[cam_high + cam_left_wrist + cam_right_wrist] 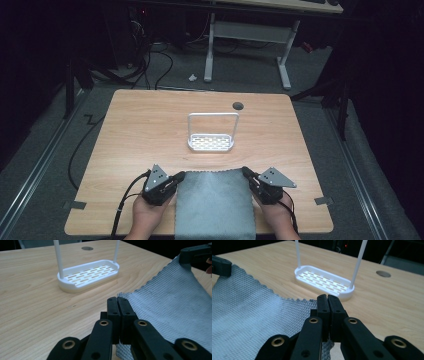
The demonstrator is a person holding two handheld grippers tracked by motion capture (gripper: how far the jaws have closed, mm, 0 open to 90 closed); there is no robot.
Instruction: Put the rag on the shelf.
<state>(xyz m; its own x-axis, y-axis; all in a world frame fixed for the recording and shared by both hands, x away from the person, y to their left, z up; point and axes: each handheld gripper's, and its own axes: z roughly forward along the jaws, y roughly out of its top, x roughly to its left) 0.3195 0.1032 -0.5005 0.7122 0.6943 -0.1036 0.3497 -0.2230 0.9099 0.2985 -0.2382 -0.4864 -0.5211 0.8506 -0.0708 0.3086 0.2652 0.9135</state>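
Note:
A grey woven cloth [215, 205] lies at the near edge of the wooden table [140, 130] and hangs over its front. My left gripper [180, 175] is shut on the cloth's far left corner, and my right gripper [246, 171] is shut on its far right corner. In the left gripper view the black jaws [117, 300] stand pressed together with cloth [170, 297] running out to their right. In the right gripper view the jaws [327, 298] are likewise together, with the cloth [249, 307] spreading to the left. The cloth is stretched between both grippers.
A white slotted tray with a tall hoop handle [212, 142] stands at mid-table, just beyond the cloth, also seen as the tray [88, 275] and the tray [324, 281]. A round cable hole [238, 105] sits near the far edge. Bare wood lies to both sides.

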